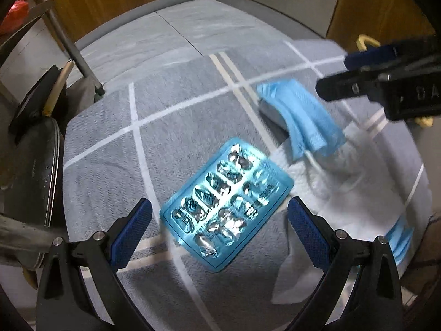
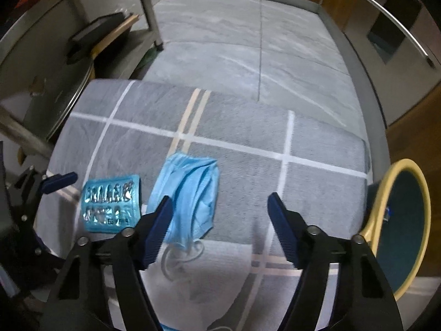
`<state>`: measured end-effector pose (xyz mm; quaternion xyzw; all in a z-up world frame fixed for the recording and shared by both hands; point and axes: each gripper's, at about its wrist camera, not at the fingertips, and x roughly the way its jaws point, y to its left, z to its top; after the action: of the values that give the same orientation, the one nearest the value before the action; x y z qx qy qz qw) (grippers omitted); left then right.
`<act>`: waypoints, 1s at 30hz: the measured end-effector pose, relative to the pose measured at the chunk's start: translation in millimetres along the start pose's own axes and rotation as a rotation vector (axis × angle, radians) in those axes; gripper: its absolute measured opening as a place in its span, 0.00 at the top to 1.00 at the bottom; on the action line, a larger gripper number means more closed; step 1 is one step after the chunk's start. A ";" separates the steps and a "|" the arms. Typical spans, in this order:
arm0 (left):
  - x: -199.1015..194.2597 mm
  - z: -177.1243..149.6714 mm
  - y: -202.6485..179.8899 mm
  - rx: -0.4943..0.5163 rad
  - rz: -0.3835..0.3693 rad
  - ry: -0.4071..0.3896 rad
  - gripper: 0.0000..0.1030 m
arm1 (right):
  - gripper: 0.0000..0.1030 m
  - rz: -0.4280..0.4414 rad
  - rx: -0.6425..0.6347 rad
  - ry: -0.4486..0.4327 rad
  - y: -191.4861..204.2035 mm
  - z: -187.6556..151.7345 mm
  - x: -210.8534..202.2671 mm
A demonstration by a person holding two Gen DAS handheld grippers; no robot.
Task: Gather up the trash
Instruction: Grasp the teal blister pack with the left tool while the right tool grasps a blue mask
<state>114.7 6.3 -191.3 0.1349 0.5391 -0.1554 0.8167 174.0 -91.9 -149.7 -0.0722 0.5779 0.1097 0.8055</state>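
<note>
A blue empty pill blister pack (image 1: 226, 204) lies on the grey striped rug (image 1: 110, 171), between the open fingers of my left gripper (image 1: 220, 218). A crumpled blue face mask (image 1: 300, 115) lies beyond it, partly on a white tissue (image 1: 330, 193). In the right wrist view the mask (image 2: 190, 193) sits just ahead of my open, empty right gripper (image 2: 220, 209), near its left finger, with the blister pack (image 2: 110, 207) to its left. The right gripper (image 1: 344, 74) also shows at the left view's upper right.
A bin with a yellow rim and dark liner (image 2: 399, 226) stands off the rug's right edge. Metal shelf legs (image 2: 148, 11) and dark boxes (image 1: 35, 99) stand at the left. Grey floor tiles (image 2: 248, 44) lie beyond the rug. Another blue mask (image 1: 399, 240) lies at the right.
</note>
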 end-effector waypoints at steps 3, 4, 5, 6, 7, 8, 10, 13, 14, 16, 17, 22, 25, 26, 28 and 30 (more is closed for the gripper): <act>5.3 -4.4 -6.6 0.061 0.019 0.020 0.06 | 0.35 0.019 -0.006 0.020 1.1 0.4 5.4; 6.8 -5.8 -8.5 0.072 0.017 0.023 0.06 | 0.36 0.028 0.001 0.026 0.8 1.4 7.3; 7.3 -6.5 -9.9 0.079 0.016 0.025 0.06 | 0.36 0.036 0.007 0.030 0.7 2.2 9.0; 8.8 -6.9 -12.0 0.090 0.014 0.027 0.06 | 0.36 0.040 0.010 0.033 0.6 2.2 9.7; 8.6 -7.4 -12.7 0.093 0.012 0.023 0.06 | 0.37 0.043 0.012 0.037 1.1 2.6 11.3; 8.9 -6.4 -12.7 0.091 0.010 0.020 0.06 | 0.37 0.046 0.012 0.043 1.7 2.8 14.0; 10.2 -2.7 -11.8 0.076 0.008 0.012 0.06 | 0.37 0.045 0.002 0.054 3.5 1.9 17.6; 12.4 -0.4 -9.9 0.050 -0.018 0.004 0.06 | 0.41 0.062 -0.003 0.066 4.4 0.7 20.5; 14.7 1.7 -7.3 0.044 -0.023 0.004 0.06 | 0.44 0.074 0.004 0.072 4.5 0.4 22.1; 15.8 3.3 -4.0 0.024 -0.033 0.005 0.07 | 0.53 0.094 0.010 0.087 5.3 -0.3 25.9; 16.1 4.3 -2.2 0.018 -0.033 0.003 0.12 | 0.59 0.098 0.006 0.093 5.9 -0.7 26.9; 12.0 5.3 3.2 -0.007 -0.056 -0.008 0.30 | 0.83 0.108 -0.026 0.090 12.3 0.3 23.7; 8.3 5.1 7.0 -0.023 -0.076 -0.007 0.46 | 0.86 0.110 -0.023 0.077 12.3 2.3 20.3; 7.8 5.6 9.6 -0.034 -0.083 -0.004 0.57 | 0.86 0.108 -0.025 0.073 11.8 2.3 18.8; 6.8 7.2 12.4 -0.046 -0.109 0.005 0.81 | 0.88 0.107 -0.032 0.067 10.8 2.2 16.5; 6.2 7.3 12.3 -0.041 -0.110 0.012 0.84 | 0.88 0.103 -0.038 0.058 8.5 2.5 13.3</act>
<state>128.1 14.0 -193.6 0.0895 0.5538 -0.1880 0.8062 178.2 -81.9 -161.3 -0.0610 0.6017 0.1598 0.7802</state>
